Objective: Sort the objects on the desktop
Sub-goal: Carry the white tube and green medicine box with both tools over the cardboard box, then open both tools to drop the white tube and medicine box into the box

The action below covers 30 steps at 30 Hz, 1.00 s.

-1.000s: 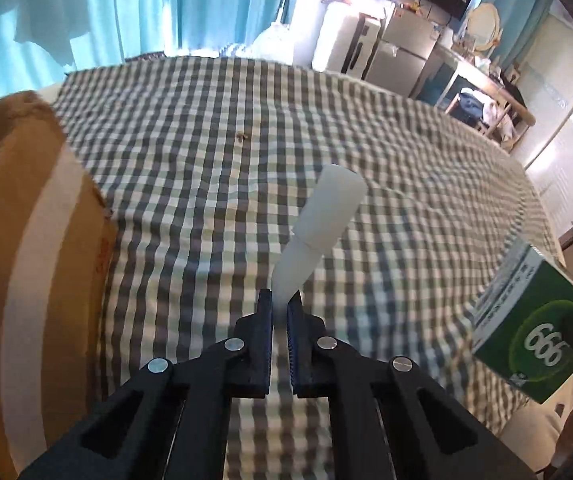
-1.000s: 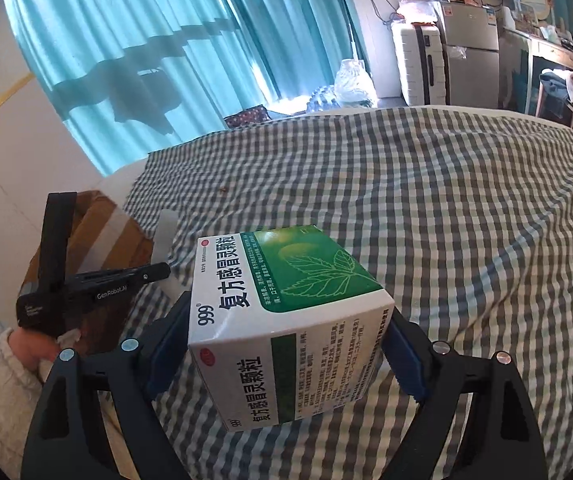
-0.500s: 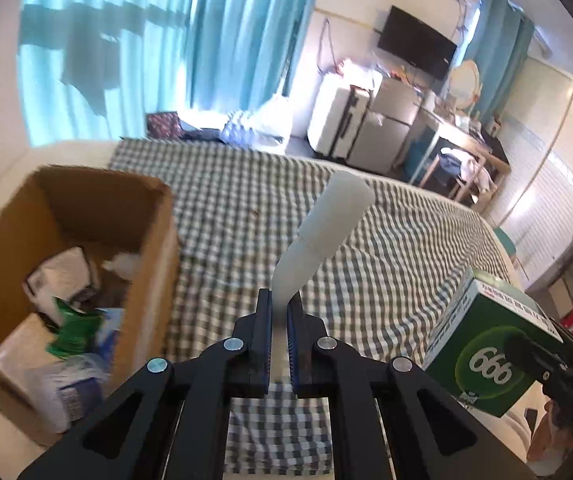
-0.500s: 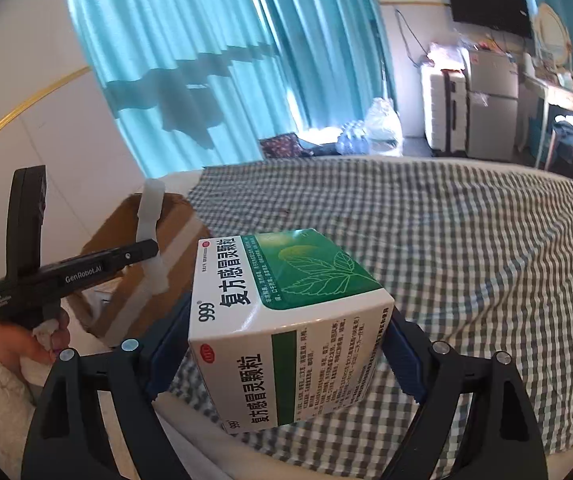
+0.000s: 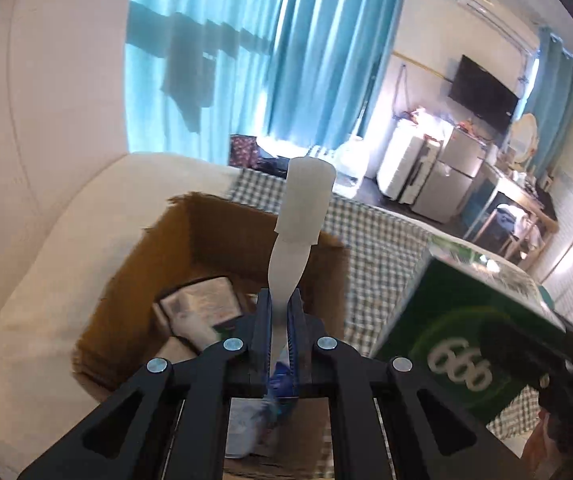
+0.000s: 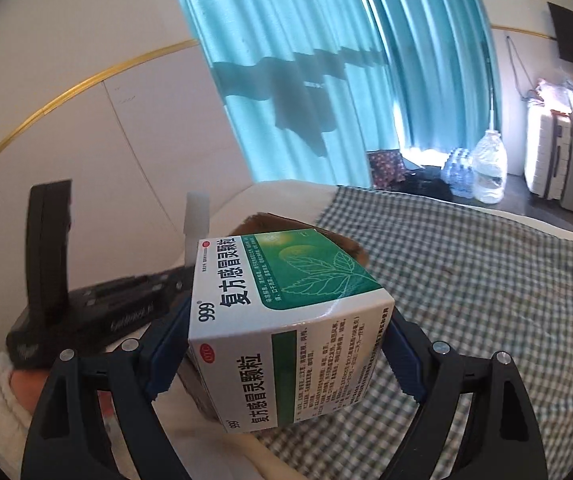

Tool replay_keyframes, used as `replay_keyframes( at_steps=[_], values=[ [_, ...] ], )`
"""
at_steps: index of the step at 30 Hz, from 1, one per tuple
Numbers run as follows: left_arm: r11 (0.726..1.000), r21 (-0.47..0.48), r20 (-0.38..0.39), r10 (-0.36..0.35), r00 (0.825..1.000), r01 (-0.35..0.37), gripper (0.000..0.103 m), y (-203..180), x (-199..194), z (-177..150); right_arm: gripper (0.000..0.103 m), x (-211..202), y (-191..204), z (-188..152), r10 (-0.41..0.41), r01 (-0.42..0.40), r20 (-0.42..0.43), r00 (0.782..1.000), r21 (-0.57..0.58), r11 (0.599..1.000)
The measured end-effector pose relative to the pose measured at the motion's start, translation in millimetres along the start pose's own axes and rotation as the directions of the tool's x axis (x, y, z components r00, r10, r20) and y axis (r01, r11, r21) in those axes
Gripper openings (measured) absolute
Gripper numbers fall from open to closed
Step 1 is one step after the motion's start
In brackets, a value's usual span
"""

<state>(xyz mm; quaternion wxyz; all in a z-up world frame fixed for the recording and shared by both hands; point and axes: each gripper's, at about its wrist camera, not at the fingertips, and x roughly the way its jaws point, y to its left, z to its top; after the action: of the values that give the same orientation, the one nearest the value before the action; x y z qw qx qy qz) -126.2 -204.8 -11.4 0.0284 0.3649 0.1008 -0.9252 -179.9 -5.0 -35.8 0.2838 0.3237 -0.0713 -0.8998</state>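
Observation:
My left gripper (image 5: 280,312) is shut on the flat end of a white tube (image 5: 302,216), which sticks up over an open cardboard box (image 5: 142,272). The box holds several packets and papers. My right gripper (image 6: 286,340) is shut on a green and white 999 medicine box (image 6: 286,320), held in the air beside the cardboard box (image 6: 278,222). The medicine box also shows at the right of the left wrist view (image 5: 474,340). The left gripper with the tube (image 6: 196,220) shows at the left of the right wrist view.
The checked tablecloth (image 6: 486,280) covers the table to the right of the cardboard box. A white cushion or sofa edge (image 5: 46,272) lies left of the box. Curtains, a suitcase and a fridge stand far behind.
Both grippers have swung left, from over the checked cloth to the cardboard box. The tube now hangs over the box opening and the medicine box is closer to it.

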Motion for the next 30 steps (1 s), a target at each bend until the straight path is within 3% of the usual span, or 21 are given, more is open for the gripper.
replay_keyframes(
  at_steps=[5, 9, 10, 12, 13, 14, 18, 21, 22, 24, 26, 27, 30],
  values=[
    [0.999, -0.030, -0.037, 0.041, 0.998, -0.042, 0.006, 41, 17, -3, 0.086, 57, 28, 22, 0.002, -0.002, -0.025, 1.000, -0.001, 1.000],
    [0.999, -0.025, -0.069, 0.019, 0.997, -0.021, 0.013, 54, 29, -10, 0.089, 82, 35, 36, -0.050, 0.050, -0.011, 0.999, 0.031, 0.998],
    [1.000, -0.005, -0.068, 0.023, 0.997, -0.023, 0.021, 54, 32, -12, 0.089, 84, 35, 38, -0.048, 0.048, -0.008, 0.999, 0.035, 0.998],
    [1.000, 0.015, -0.064, 0.015, 0.998, -0.014, 0.052, 53, 34, -15, 0.094, 85, 38, 44, -0.042, 0.041, 0.009, 0.999, 0.031, 0.999],
    [1.000, 0.022, -0.055, 0.001, 0.998, 0.000, 0.075, 51, 34, -16, 0.097, 84, 38, 46, -0.044, 0.043, 0.020, 0.999, 0.032, 0.999],
    [1.000, 0.024, -0.043, -0.001, 0.999, 0.002, 0.083, 49, 33, -17, 0.099, 82, 37, 47, -0.041, 0.040, 0.033, 0.999, 0.036, 0.999],
    [0.999, 0.021, -0.013, -0.026, 1.000, 0.027, 0.087, 39, 23, -25, 0.099, 62, 29, 43, -0.086, 0.084, 0.056, 0.995, 0.043, 0.996],
    [0.995, 0.091, 0.018, 0.028, 0.999, -0.029, 0.093, 17, 11, -39, 0.103, 31, 21, 18, -0.145, 0.143, 0.057, 0.988, 0.031, 0.989],
    [0.991, 0.124, 0.028, 0.041, 0.999, -0.044, 0.100, 9, 8, -44, 0.103, 17, 19, 5, -0.163, 0.162, 0.060, 0.985, 0.019, 0.987],
    [0.983, 0.164, 0.059, 0.070, 0.996, -0.079, 0.103, -7, 0, -59, 0.103, -10, 12, -24, -0.246, 0.246, 0.071, 0.967, 0.002, 0.969],
    [0.985, 0.150, 0.064, 0.072, 0.995, -0.081, 0.103, -17, -4, -72, 0.103, -37, 1, -53, -0.344, 0.341, 0.099, 0.934, 0.041, 0.939],
    [0.988, 0.135, 0.058, 0.062, 0.996, -0.069, 0.103, -20, -3, -76, 0.103, -54, -8, -74, -0.404, 0.394, 0.107, 0.909, 0.099, 0.914],
    [0.993, 0.116, 0.034, 0.008, 0.999, -0.011, 0.103, -36, -4, -94, 0.103, -83, -30, -119, -0.485, 0.458, 0.075, 0.871, 0.227, 0.859]
  ],
)
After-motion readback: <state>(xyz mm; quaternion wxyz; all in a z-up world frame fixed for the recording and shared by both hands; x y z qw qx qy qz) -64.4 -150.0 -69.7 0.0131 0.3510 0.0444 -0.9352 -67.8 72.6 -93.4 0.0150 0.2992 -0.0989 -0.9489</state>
